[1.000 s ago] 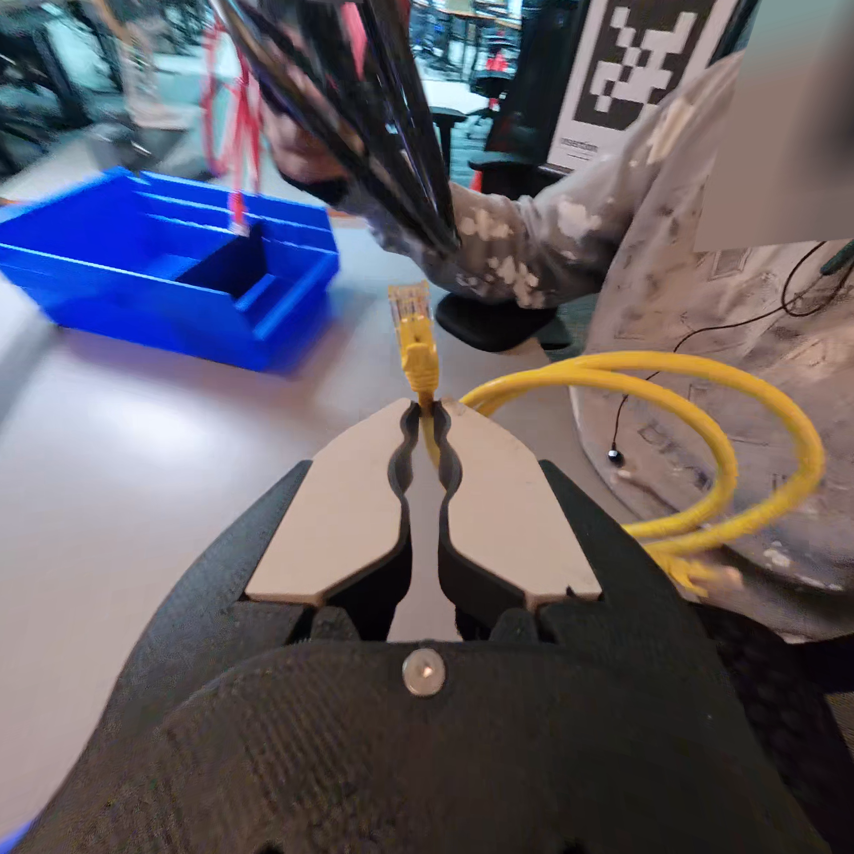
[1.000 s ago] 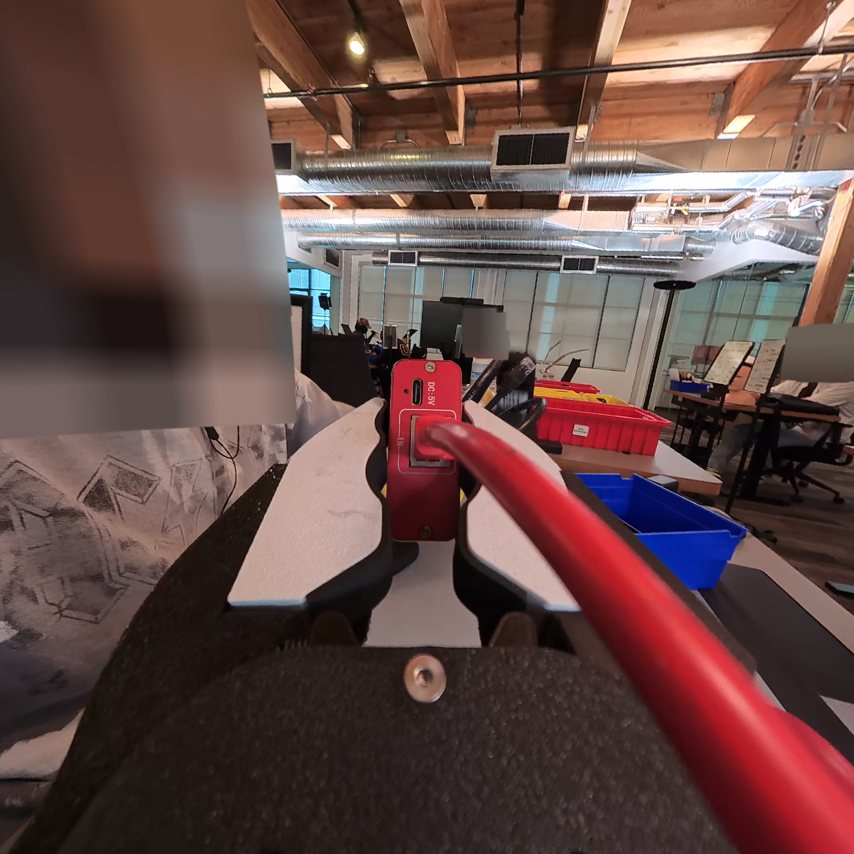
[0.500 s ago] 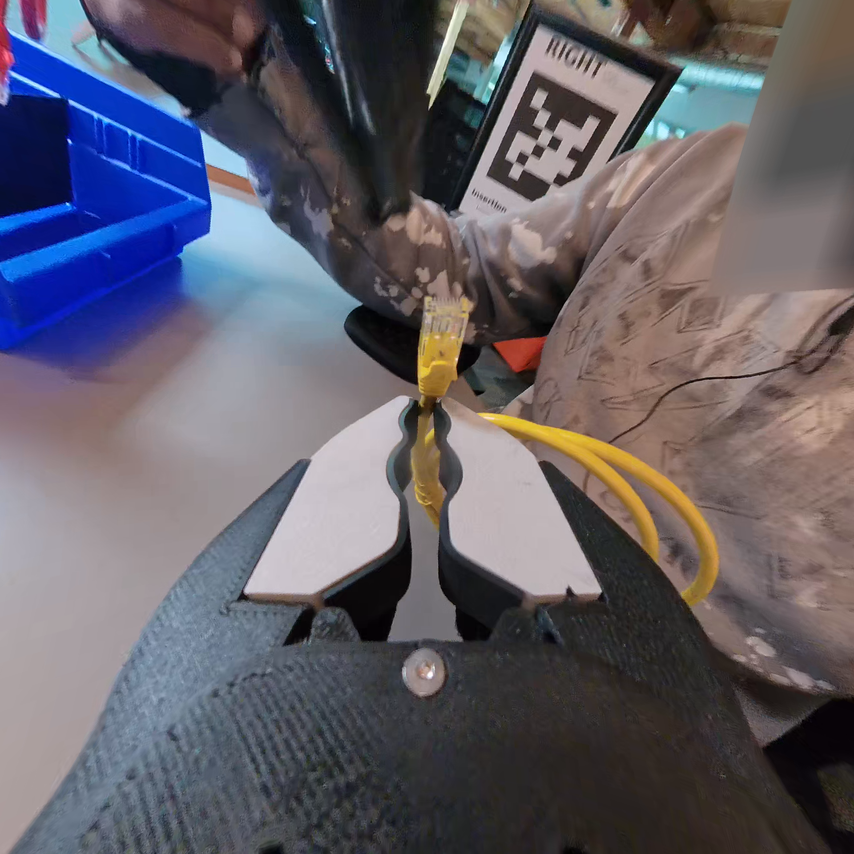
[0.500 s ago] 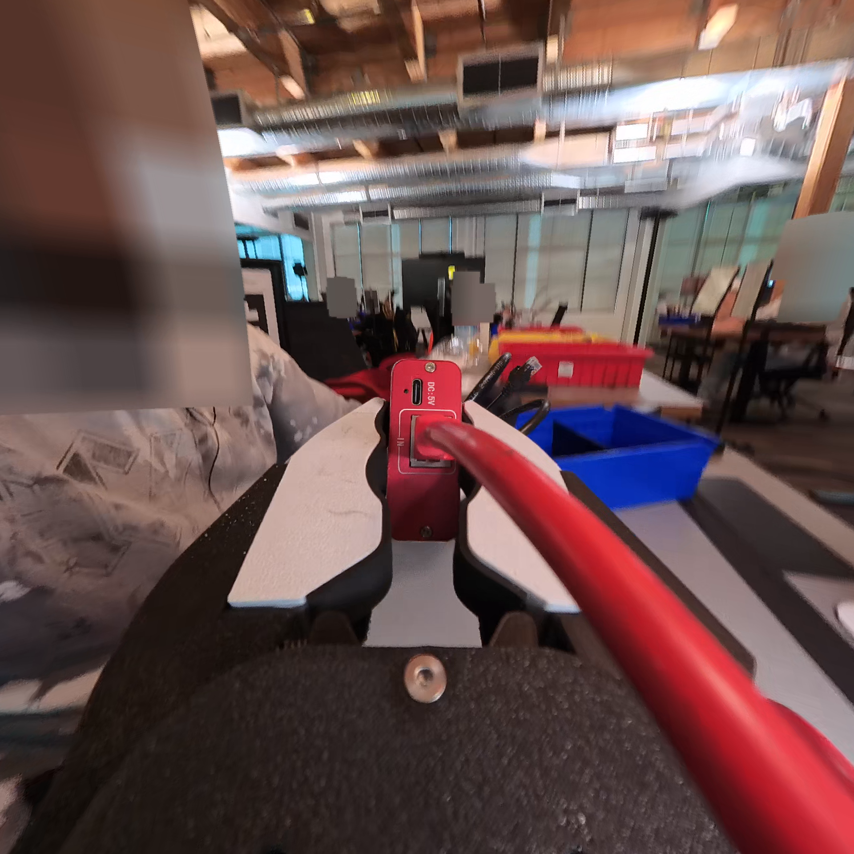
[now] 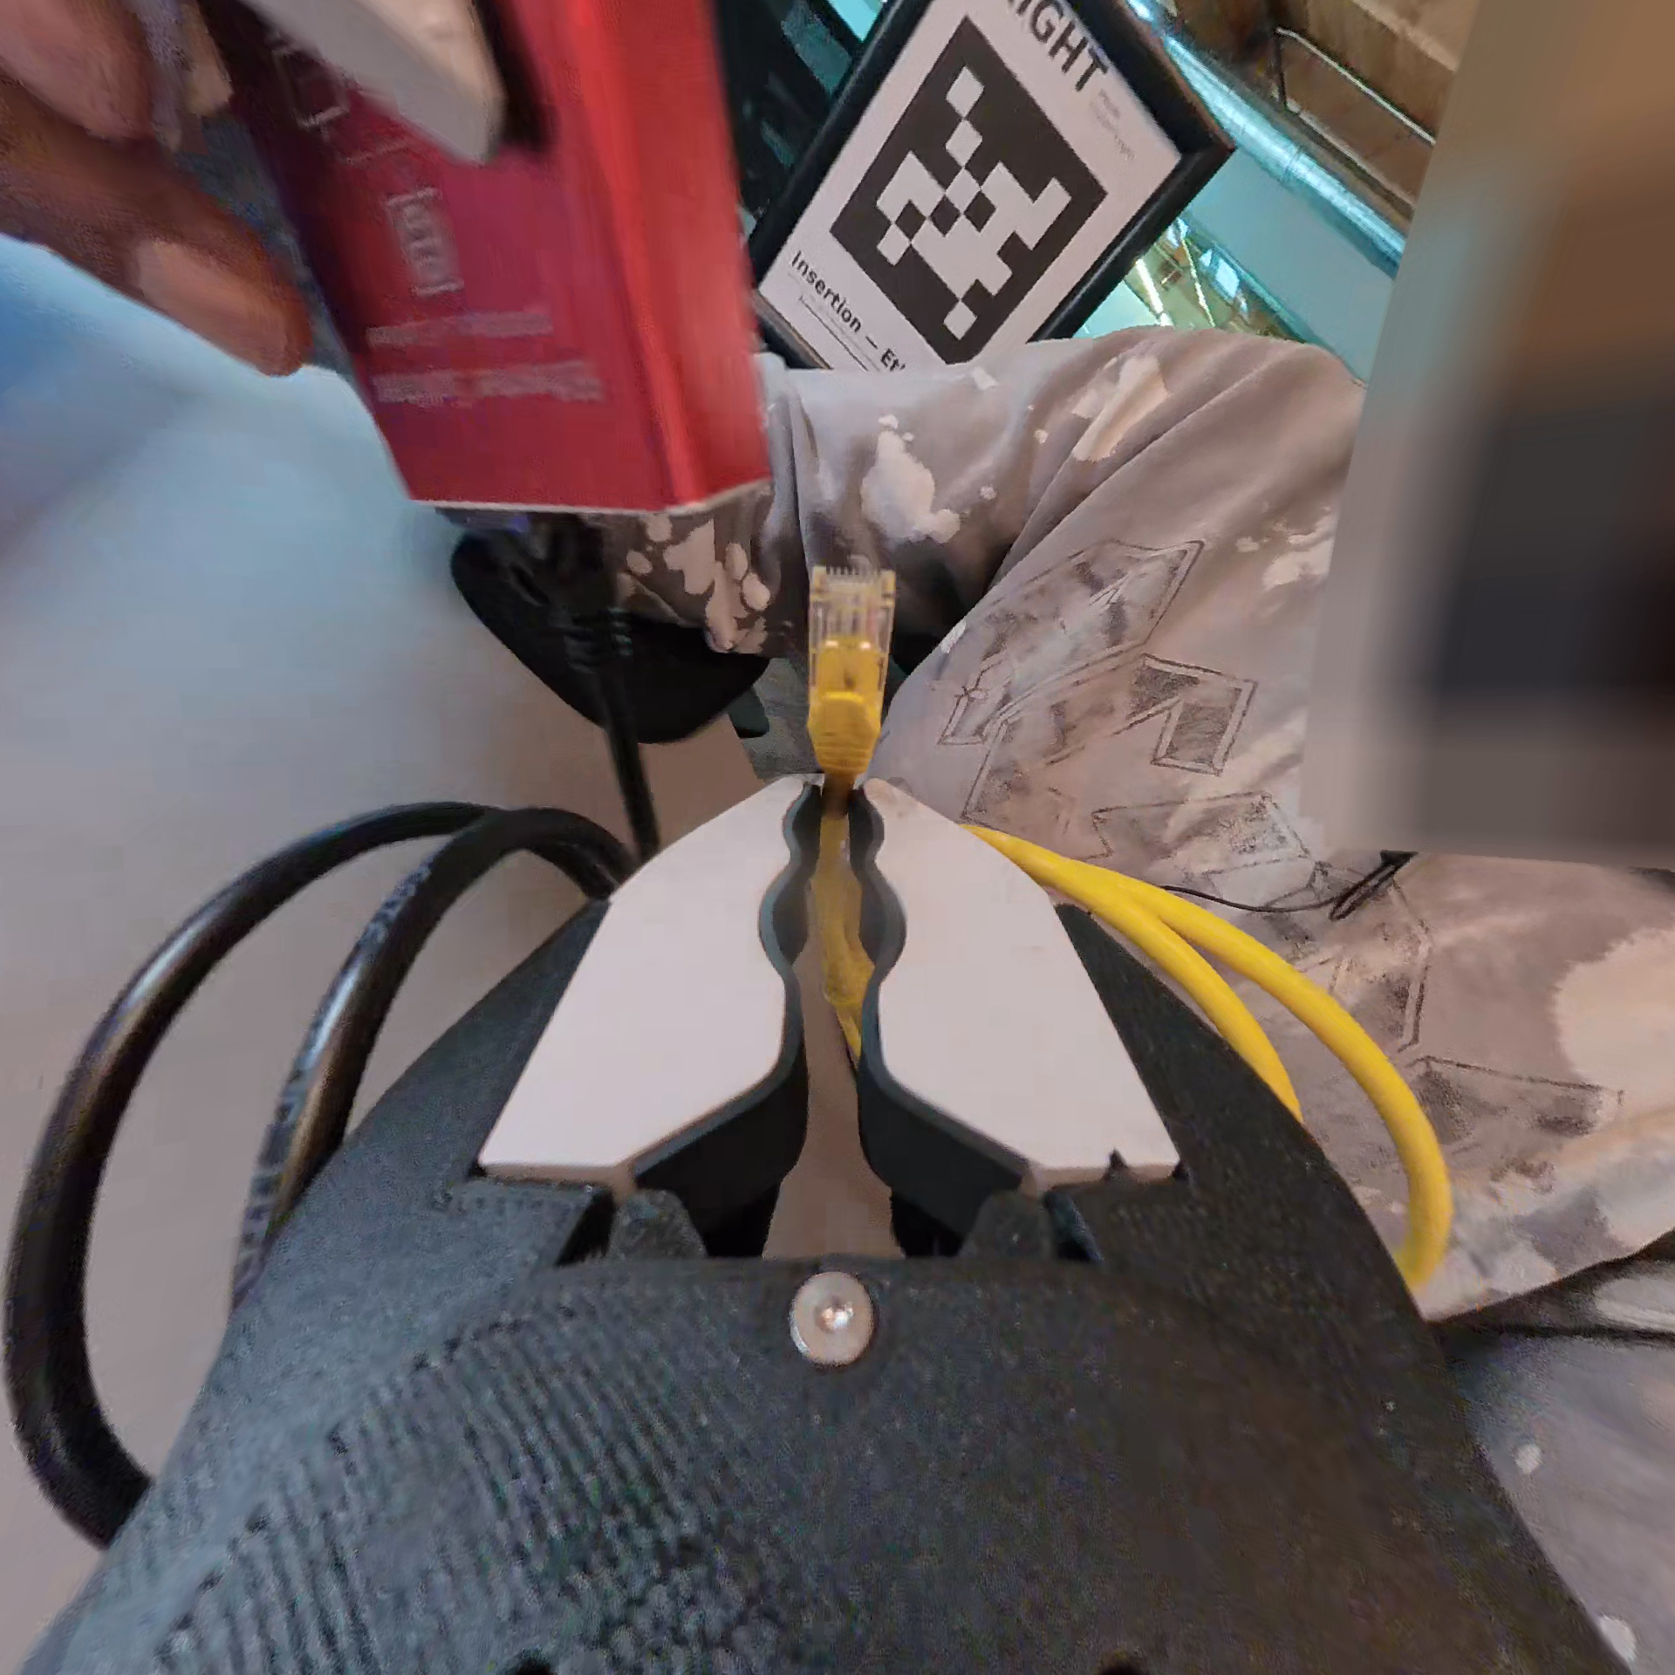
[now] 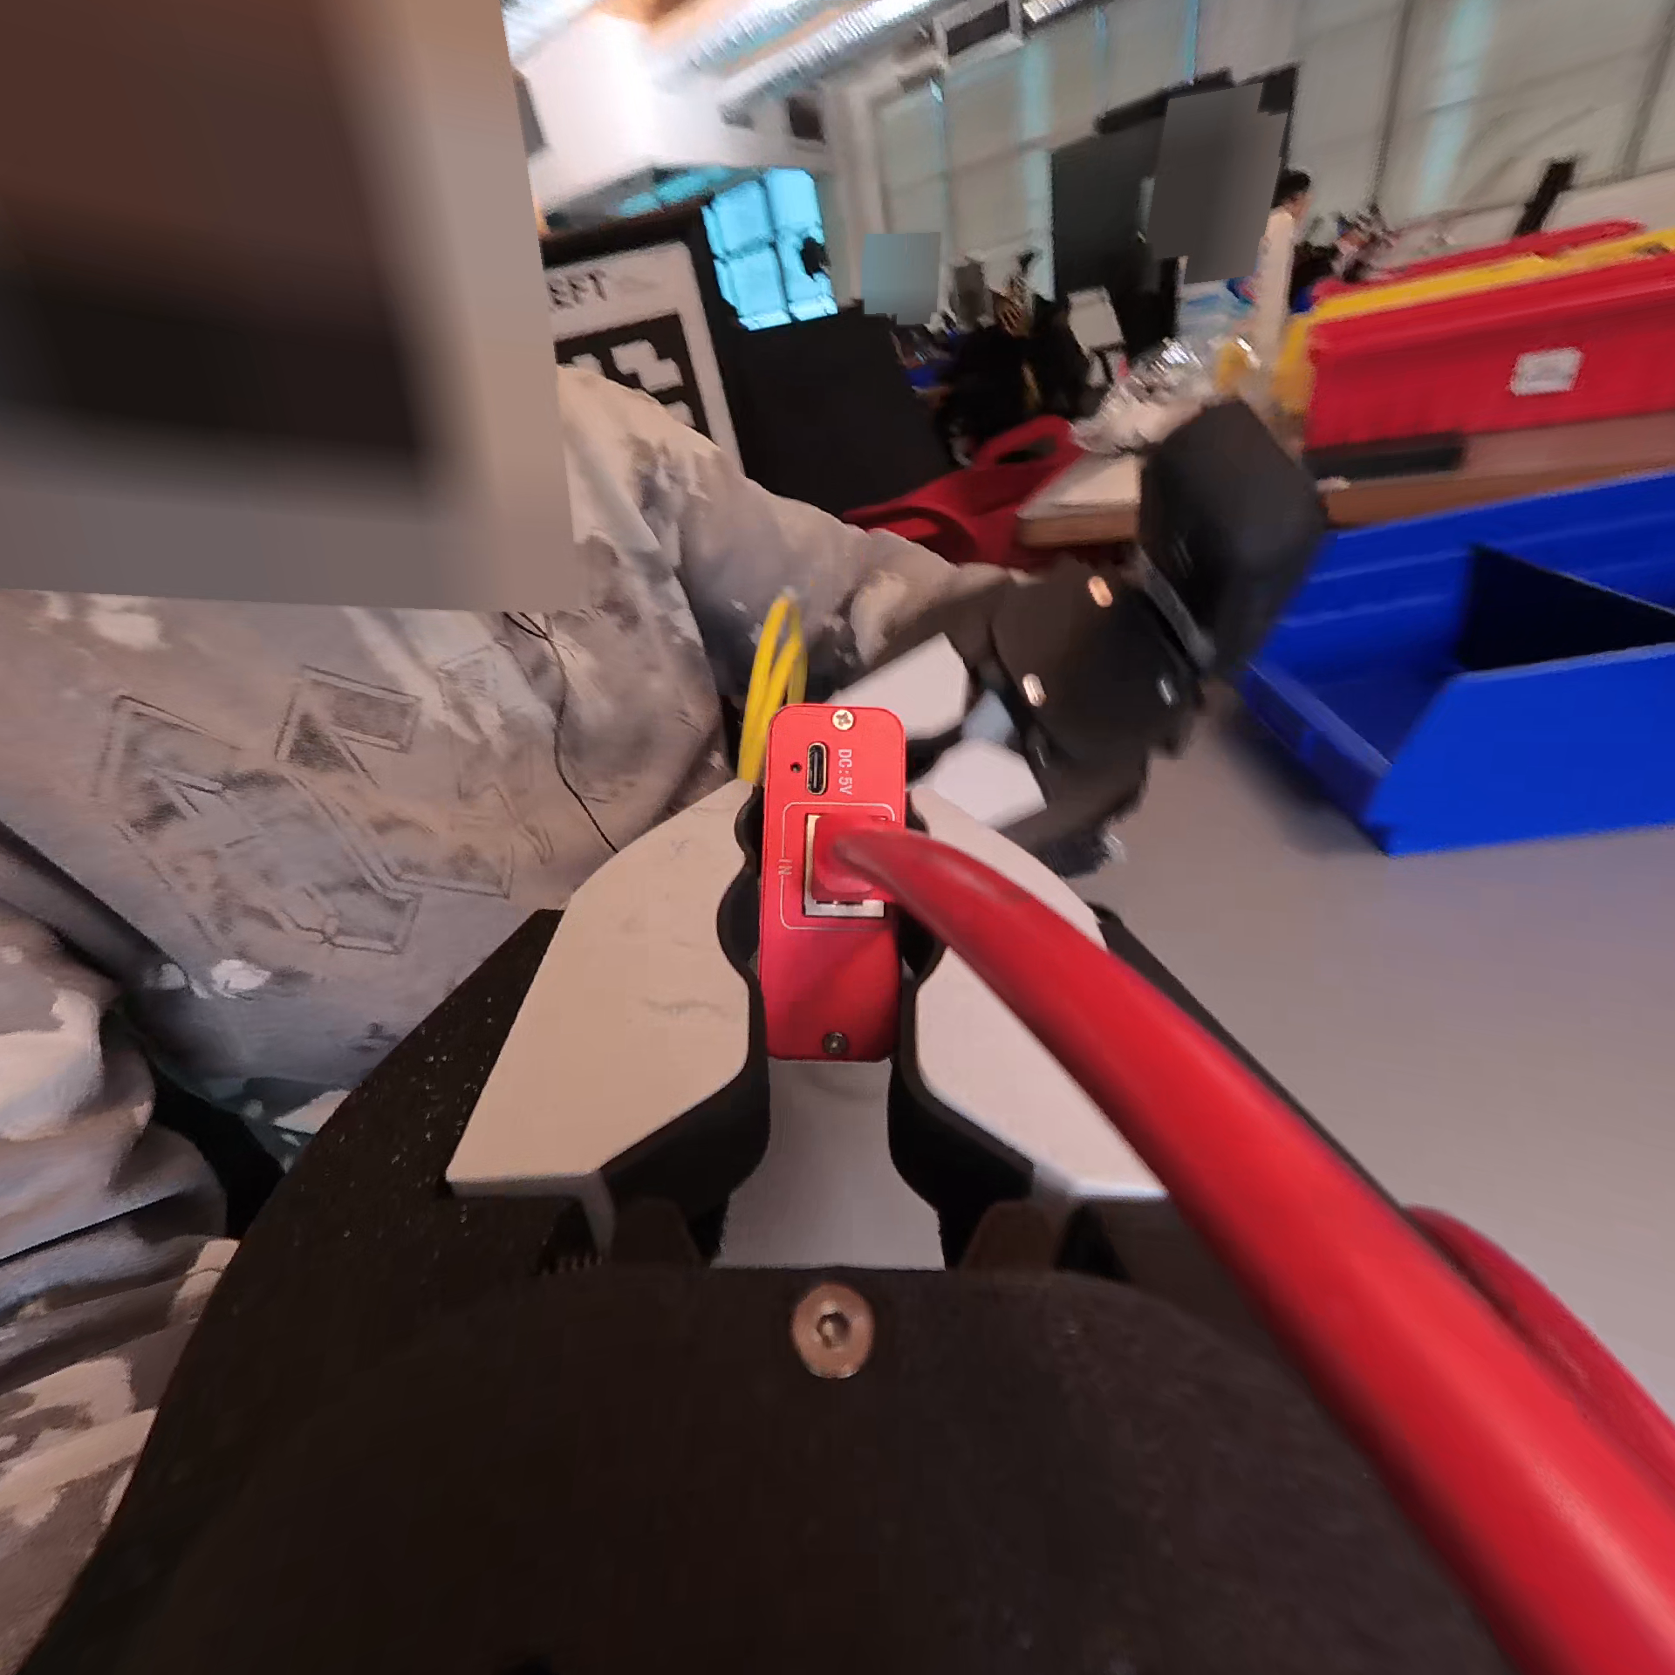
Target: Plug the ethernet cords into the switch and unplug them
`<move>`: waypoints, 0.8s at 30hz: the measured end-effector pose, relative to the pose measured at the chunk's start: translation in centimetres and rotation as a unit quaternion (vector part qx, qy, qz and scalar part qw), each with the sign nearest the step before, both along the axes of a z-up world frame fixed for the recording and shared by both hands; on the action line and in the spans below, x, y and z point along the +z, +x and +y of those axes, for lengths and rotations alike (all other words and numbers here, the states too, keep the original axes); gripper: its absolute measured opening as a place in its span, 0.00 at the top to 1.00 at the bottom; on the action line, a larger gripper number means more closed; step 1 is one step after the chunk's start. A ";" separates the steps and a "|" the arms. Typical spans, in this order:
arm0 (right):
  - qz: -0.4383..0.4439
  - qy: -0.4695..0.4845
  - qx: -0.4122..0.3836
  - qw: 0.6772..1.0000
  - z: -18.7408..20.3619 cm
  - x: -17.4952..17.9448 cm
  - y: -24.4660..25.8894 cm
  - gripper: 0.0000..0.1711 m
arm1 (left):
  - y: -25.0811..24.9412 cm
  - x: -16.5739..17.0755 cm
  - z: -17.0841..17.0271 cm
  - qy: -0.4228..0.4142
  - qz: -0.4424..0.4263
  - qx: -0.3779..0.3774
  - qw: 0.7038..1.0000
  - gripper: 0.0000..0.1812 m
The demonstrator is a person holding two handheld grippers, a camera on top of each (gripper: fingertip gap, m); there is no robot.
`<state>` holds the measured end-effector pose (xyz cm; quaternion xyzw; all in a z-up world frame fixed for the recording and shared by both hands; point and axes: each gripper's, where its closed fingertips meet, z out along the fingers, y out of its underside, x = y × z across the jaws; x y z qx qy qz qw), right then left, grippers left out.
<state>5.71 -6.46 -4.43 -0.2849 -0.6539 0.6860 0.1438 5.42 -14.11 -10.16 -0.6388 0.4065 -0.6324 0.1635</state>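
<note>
My left gripper (image 5: 838,790) is shut on a yellow ethernet cord (image 5: 1269,997). Its clear plug (image 5: 849,634) sticks out past the fingertips and the rest loops off to the right. The red switch (image 5: 544,299) hangs close above and left of the plug, apart from it. In the right wrist view my right gripper (image 6: 829,807) is shut on the red switch (image 6: 829,997), end face toward the camera. A thick red cord (image 6: 1178,1088) is plugged into that face. The left gripper (image 6: 1115,653) and yellow cord (image 6: 775,671) show beyond the switch.
A black cable (image 5: 181,997) loops over the grey table at the left. A person's patterned sleeve (image 5: 1042,508) and a framed marker board (image 5: 970,181) lie behind the plug. A blue bin (image 6: 1495,707) stands at the right, with red bins (image 6: 1495,363) behind it.
The two grippers have come together. The red switch now fills the upper left of the left wrist view, just above the yellow plug. The right wrist view has tipped down from the ceiling to the table.
</note>
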 end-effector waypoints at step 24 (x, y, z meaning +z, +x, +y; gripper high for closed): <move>0.007 -0.093 0.090 0.992 -0.7 -0.1 0.4 0.83 | 0.6 -0.2 0.5 -0.145 -0.093 -0.045 0.984 0.97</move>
